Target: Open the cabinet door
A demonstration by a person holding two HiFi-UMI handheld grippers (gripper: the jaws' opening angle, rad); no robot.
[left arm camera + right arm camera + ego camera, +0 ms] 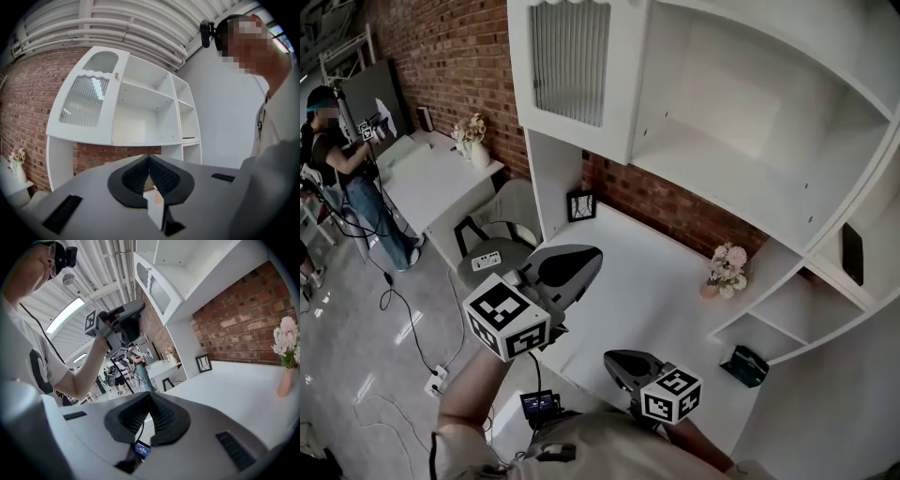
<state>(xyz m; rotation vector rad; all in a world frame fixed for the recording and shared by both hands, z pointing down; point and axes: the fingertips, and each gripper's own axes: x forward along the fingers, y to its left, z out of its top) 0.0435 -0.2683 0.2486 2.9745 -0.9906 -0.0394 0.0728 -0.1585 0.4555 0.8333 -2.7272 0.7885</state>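
Jaws of left hand-held gripper (149,158) sit pressed together, empty.

The cabinet door (572,61) stands out to the left, its edge jutting toward the near side above the desk's left end, so anything rising there meets it. To its right the cupboard shelf (741,141) lies bare and can be reached straight from the front. The desk top (647,272) is free through its middle. A picture frame (581,205) stands at the far left corner, beside the upright panel. A vase of flowers (727,270) stands far right, just beside the side shelves (787,314), narrowing that corner. A dark box (744,365) sits low in those shelves, near right. A chair (502,230) blocks the floor left of the desk.
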